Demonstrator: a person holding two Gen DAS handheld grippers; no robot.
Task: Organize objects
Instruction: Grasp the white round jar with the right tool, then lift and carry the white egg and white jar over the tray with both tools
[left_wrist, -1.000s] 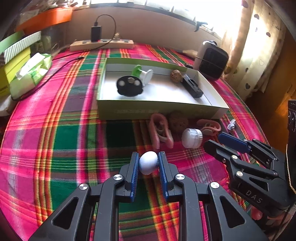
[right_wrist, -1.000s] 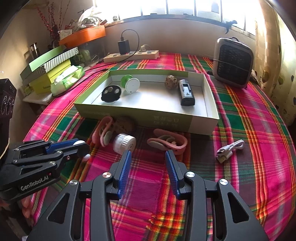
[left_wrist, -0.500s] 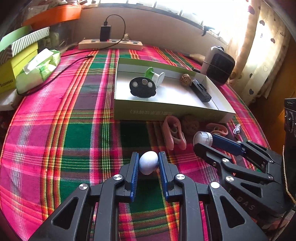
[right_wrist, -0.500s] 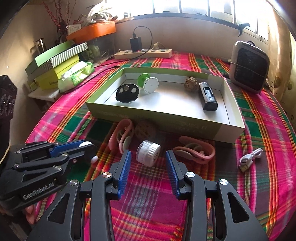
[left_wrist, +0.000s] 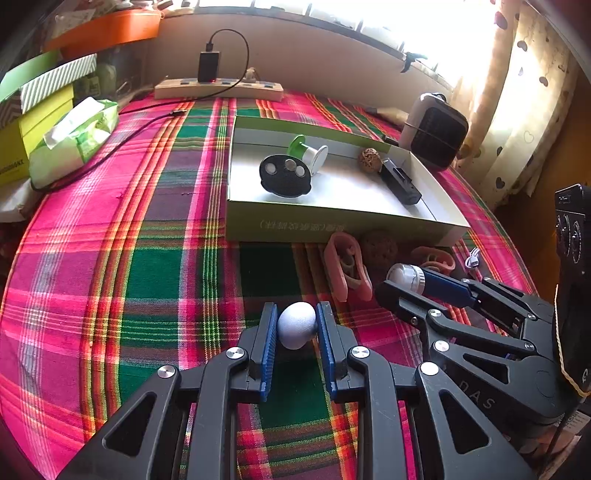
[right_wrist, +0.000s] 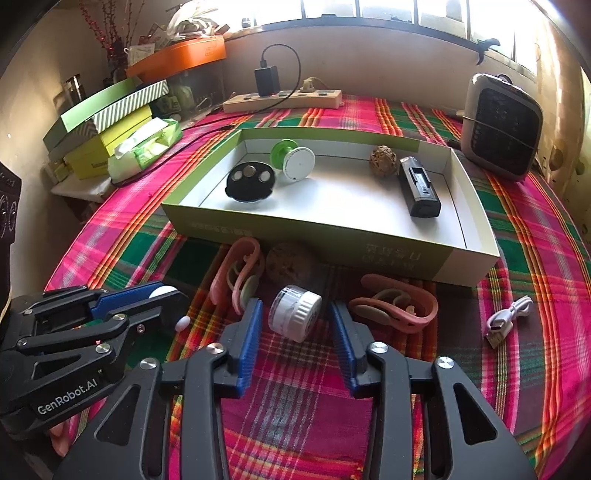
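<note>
My left gripper (left_wrist: 296, 326) is shut on a small white egg-shaped object (left_wrist: 296, 329) and holds it above the plaid cloth. My right gripper (right_wrist: 295, 319) is open, its jaws on either side of a small clear jar with a white lid (right_wrist: 294, 312), not touching it. The jar also shows in the left wrist view (left_wrist: 405, 277). The open green box (right_wrist: 476, 206) holds a black disc (right_wrist: 250, 181), a green-and-white spool (right_wrist: 293, 158), a brown ball (right_wrist: 381, 157) and a black device (right_wrist: 419, 186).
In front of the box lie two pink clips (right_wrist: 238, 275) (right_wrist: 397, 306), a brown ball (right_wrist: 290, 263) and a white USB cable (right_wrist: 508, 319). A small heater (right_wrist: 500, 125) stands back right. A power strip (right_wrist: 282, 99), tissue pack (right_wrist: 147, 147) and stacked boxes (right_wrist: 107, 129) stand at the back left.
My right gripper has moved forward so its open jaws now flank the white-lidded jar. My left gripper has kept hold of the egg-shaped object and shifted left.
</note>
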